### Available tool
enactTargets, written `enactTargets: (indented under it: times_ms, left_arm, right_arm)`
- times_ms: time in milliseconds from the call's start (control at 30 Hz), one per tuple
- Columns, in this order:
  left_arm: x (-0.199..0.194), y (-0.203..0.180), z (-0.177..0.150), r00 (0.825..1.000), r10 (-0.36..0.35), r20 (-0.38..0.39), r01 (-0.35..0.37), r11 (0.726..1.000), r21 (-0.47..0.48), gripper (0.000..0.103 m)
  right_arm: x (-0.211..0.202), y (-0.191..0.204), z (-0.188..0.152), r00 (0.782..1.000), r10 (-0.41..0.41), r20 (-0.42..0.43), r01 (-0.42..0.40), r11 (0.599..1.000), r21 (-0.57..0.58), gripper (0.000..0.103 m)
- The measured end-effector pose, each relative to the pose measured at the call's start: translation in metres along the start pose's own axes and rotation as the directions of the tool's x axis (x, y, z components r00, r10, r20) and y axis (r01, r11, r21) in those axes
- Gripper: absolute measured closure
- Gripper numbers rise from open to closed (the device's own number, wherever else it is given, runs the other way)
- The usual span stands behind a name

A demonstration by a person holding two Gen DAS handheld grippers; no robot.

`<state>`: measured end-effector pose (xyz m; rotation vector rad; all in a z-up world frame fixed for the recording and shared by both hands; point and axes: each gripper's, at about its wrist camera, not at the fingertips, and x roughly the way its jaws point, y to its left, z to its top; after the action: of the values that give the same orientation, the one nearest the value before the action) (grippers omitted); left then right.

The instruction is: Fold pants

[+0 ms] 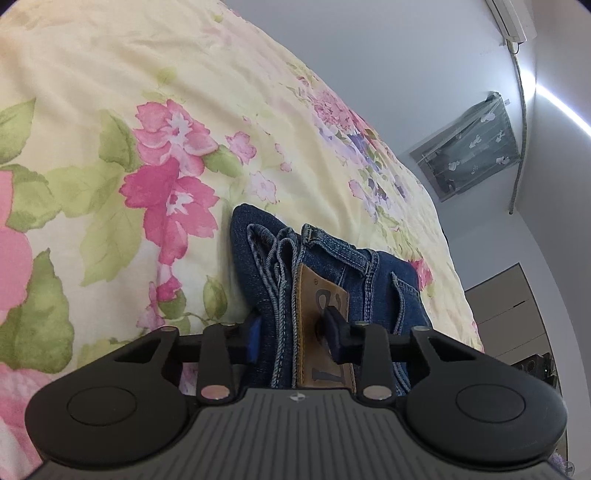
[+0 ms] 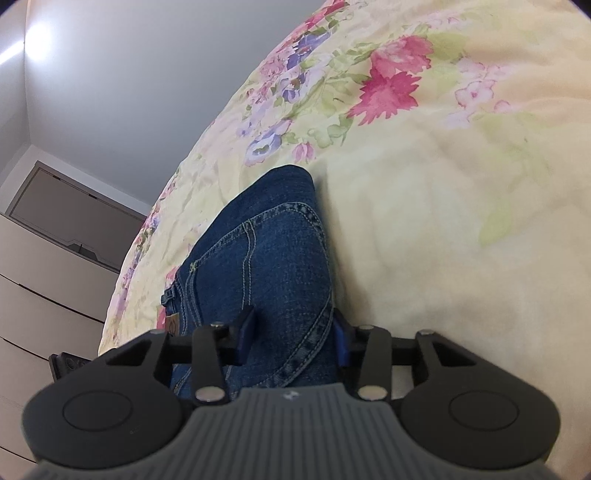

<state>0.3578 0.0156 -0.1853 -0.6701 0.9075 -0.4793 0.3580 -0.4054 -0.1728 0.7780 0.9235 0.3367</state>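
The pants are blue jeans (image 1: 332,273) folded into a thick bundle on the flowered bedspread (image 1: 110,110). In the left wrist view my left gripper (image 1: 295,332) is shut on the bundle's waistband end, with hems and the brown leather patch (image 1: 321,317) between its fingers. In the right wrist view my right gripper (image 2: 293,332) is shut on the other side of the jeans (image 2: 258,251), over a stitched seam. The bundle's underside is hidden.
The cream bedspread (image 2: 443,221) with pink and purple flowers spreads around the jeans. A white wall, a covered window (image 1: 472,147) and an air conditioner (image 1: 509,18) lie beyond the bed. Pale drawers (image 2: 44,295) stand at the bed's edge.
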Motion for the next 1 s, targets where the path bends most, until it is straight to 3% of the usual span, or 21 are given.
enactTargets:
  times_ms: [200, 367, 700, 1000]
  left_arm:
    - [-0.011, -0.025, 0.003, 0.999, 0.05, 0.002, -0.05, 0.998, 0.046, 0.074]
    - [-0.04, -0.046, 0.009, 0.998, 0.061, 0.02, -0.063, 0.993, 0.096, 0.075]
    - [-0.144, -0.073, 0.036, 0.983, 0.168, 0.08, -0.182, 0.955, 0.232, 0.075]
    - [-0.222, -0.051, 0.04, 0.957, 0.263, 0.121, -0.285, 0.927, 0.243, 0.075]
  right_arm:
    - [-0.016, 0.031, 0.001, 0.999, -0.037, 0.017, 0.038, 0.997, -0.072, 0.08]
    - [-0.039, 0.062, -0.001, 0.999, -0.041, 0.026, 0.044, 0.993, -0.112, 0.083]
    - [-0.055, 0.15, -0.028, 0.998, 0.067, 0.01, -0.065, 0.983, -0.17, 0.084]
    - [-0.02, 0.21, -0.069, 0.984, 0.169, -0.058, -0.176, 0.974, -0.145, 0.084]
